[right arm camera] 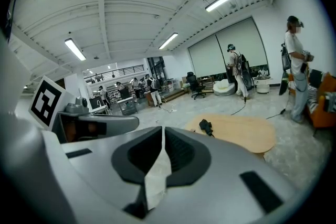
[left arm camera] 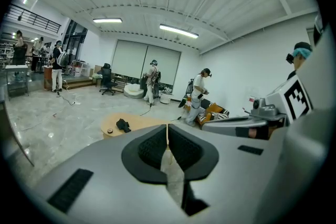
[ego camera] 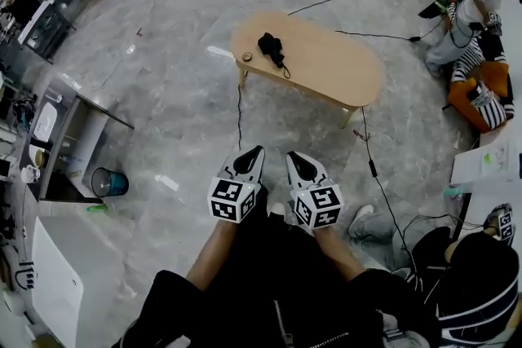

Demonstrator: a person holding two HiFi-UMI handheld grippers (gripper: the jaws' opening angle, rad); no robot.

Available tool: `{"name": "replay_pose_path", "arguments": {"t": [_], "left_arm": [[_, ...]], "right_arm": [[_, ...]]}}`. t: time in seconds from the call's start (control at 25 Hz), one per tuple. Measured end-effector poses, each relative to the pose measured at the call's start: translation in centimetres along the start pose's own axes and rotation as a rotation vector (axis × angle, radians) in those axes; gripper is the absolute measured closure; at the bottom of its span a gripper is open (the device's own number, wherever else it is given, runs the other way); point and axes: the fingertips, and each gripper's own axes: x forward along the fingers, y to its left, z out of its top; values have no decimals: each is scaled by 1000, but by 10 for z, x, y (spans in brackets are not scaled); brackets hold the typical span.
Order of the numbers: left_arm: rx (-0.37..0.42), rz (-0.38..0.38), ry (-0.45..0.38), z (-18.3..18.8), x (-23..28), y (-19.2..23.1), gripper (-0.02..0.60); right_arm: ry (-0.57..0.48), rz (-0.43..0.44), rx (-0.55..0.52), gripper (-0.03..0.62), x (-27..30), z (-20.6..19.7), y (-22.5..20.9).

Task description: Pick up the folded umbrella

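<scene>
On the oval table (ego camera: 326,65), toward its left end, lies the folded umbrella (ego camera: 271,48). You're on the approach: left gripper (ego camera: 258,152) and right gripper (ego camera: 292,157) both clenched on nothing, well short of that table. Next you'll likely need to step in and open 1.

The left gripper (ego camera: 254,152) and right gripper (ego camera: 294,157) are cased in white-grey shells lined with black ribbed pads (left arm camera: 151,147). Each is topped by a white cube (ego camera: 233,200) printed with black square markers. Black clothing (ego camera: 269,273) with a zip (ego camera: 281,322) is worn.
</scene>
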Motion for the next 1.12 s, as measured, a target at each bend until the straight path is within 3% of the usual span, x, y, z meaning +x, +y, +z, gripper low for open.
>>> {"name": "replay_pose_path", "arguments": {"t": [0.68,1.12], "left_arm": [[-29,-16,15,15,56,48,561],[-21,-53,25,67,134,116,561]], "right_arm": [[18,-14,2,580,65,21,-31],[9,-62,1,580,150,79,-77]]}}
